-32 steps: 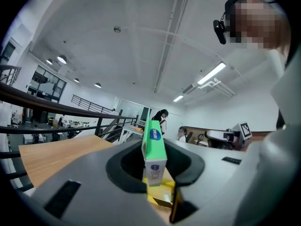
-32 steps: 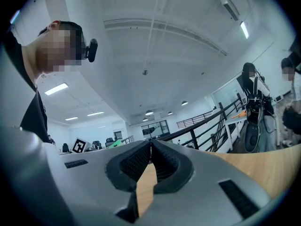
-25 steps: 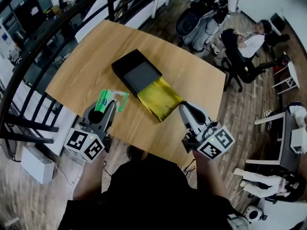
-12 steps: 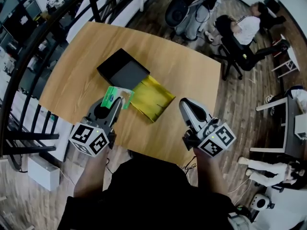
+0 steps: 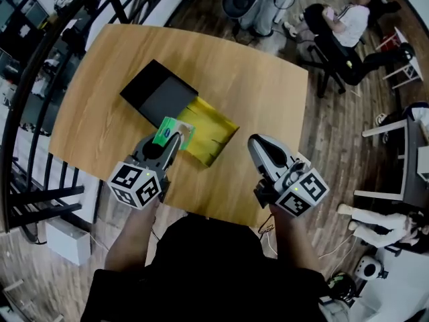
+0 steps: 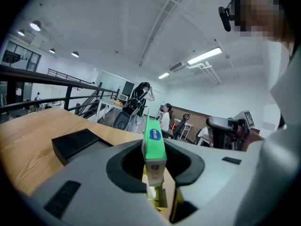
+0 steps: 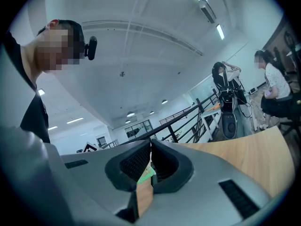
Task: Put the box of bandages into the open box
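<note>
Head view looks down on a wooden table [image 5: 268, 99] with rounded corners. A black open box [image 5: 157, 94] lies in the table's left half, turned at an angle to the edges. A yellow sheet [image 5: 213, 136] touches the side of the black box that faces the near edge and spreads toward the middle of the table.

Both grippers reach in over the near edge. The left gripper [image 5: 175, 139] has its jaws clamped on the green box of bandages [image 5: 164, 129]. That box sits over the join between the black box and the yellow sheet. In the left gripper view the box of bandages [image 6: 154, 147] stands on edge between the jaws, with the black box [image 6: 77, 142] beyond it to the left.

The right gripper [image 5: 257, 142] hangs right of the yellow sheet, apart from it. In the right gripper view its jaws [image 7: 150, 161] meet at the tips with nothing between them.
</note>
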Action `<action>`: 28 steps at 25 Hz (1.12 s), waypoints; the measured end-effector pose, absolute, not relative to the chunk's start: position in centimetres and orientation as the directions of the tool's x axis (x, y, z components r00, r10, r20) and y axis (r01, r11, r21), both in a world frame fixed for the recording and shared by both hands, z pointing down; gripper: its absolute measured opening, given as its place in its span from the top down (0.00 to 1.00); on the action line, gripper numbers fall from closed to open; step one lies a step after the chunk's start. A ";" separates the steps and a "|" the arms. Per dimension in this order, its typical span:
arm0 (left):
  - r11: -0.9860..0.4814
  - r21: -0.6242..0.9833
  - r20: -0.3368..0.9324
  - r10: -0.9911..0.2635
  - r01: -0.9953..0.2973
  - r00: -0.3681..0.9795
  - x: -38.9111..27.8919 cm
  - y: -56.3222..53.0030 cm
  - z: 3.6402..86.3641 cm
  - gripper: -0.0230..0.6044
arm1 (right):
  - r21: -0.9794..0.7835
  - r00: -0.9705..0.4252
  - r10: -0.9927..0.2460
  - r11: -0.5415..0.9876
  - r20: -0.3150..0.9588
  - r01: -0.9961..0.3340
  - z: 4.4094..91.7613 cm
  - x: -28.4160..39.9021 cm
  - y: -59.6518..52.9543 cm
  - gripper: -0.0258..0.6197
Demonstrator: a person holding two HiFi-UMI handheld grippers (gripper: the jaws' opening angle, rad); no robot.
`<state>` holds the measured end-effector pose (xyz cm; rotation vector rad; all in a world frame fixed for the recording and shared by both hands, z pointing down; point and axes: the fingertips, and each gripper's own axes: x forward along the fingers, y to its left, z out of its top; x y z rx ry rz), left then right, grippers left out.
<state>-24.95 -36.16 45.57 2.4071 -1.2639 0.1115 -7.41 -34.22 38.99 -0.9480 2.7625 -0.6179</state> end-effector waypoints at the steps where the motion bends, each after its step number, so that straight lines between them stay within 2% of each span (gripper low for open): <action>1: -0.503 0.331 0.270 -0.760 -0.799 0.591 -24.6 -36.4 46.2 0.81 | -0.436 -0.786 -0.618 0.710 -0.009 -0.553 39.3 -7.3 -34.4 0.90; 15: -0.486 0.406 0.397 -0.669 -0.774 0.628 -20.2 -39.7 55.7 0.81 | -0.488 -0.791 -0.608 0.671 0.069 -0.558 43.4 -6.2 -35.7 0.90; 21: -0.488 0.377 0.492 -0.615 -0.787 0.616 -19.1 -39.8 60.6 0.81 | -0.499 -0.797 -0.599 0.668 0.079 -0.552 44.0 -6.0 -36.2 0.90; 28: -0.497 0.391 0.527 -0.570 -0.775 0.631 -18.1 -39.6 63.2 0.81 | -0.519 -0.803 -0.588 0.660 0.093 -0.543 45.0 -6.2 -36.3 0.90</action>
